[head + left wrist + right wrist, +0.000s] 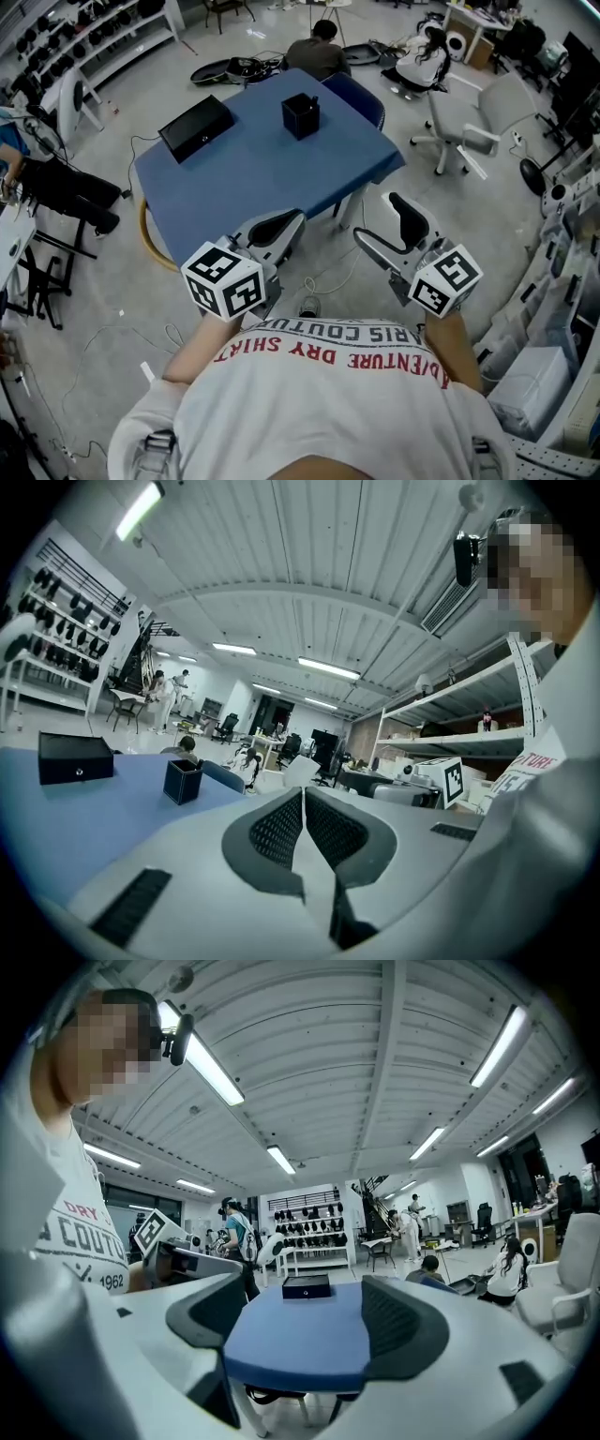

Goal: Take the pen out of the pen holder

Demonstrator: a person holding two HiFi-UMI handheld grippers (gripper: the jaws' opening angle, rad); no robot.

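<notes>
The person stands back from the bench (253,178), which is draped in a blue cloth, with both tools held close in front of a white printed T-shirt (328,394) and over the bare floor, short of the bench's near edge. The left gripper (292,218) has its jaws pressed together, the two dark ribbed pads (281,827) meeting along a thin seam with nothing between them. The right gripper (378,220) has its jaws spread wide apart and empty; looking along them you see only the blue bench top and, far across it, the flat black box (307,1286). Each tool carries its cube of square markers near the person's wrists, the left cube (223,279) and the right cube (445,278). The pen holder (300,115), a small black square cup, stands upright on the far part of the bench, toward its right corner, well apart from both grippers. The black box lies to the left of it with a clear gap between the two. From here I cannot make out the pen itself inside the cup; it is too small and dark. From the left tool's side the pen holder (183,781) shows beyond the bench edge, with the box (75,758) further left. Behind the bench a blue chair (361,97) is pushed in, someone in a dark top (319,54) sits low on the floor, and a white office chair (473,117) stands off to the right.
</notes>
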